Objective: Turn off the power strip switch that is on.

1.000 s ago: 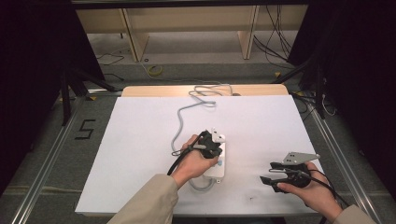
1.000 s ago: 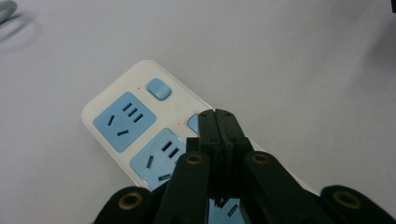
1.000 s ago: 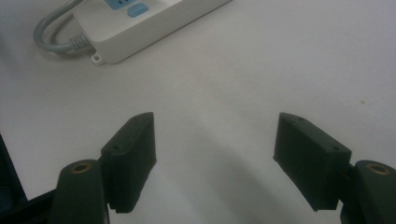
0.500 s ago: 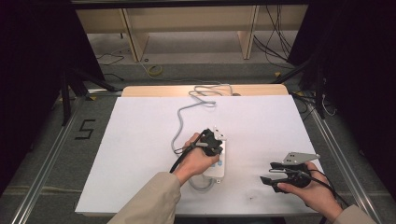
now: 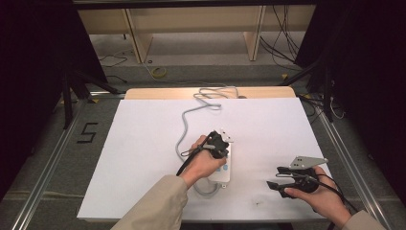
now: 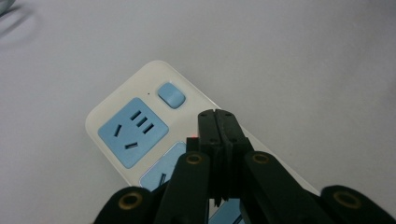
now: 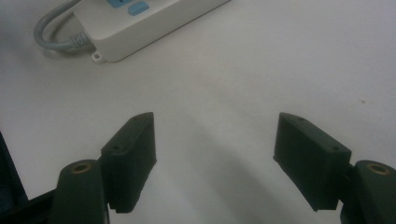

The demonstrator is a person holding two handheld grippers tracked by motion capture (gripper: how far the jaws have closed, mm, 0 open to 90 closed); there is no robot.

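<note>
High view: the power strip lies a little toward the near edge of the tabletop, midway across. I have the left gripper poised over it, and the right gripper parked near the near right corner, I judge to keep it out of the way.

Left gripper view: jaws pressed together, gripping nothing, tips above a blue switch button beside a blue socket. A closed tip probably suits pressing. This detail is too small from above.

Right gripper view: jaws spread wide, empty, over bare tabletop; the strip's cord leaves its end.
</note>
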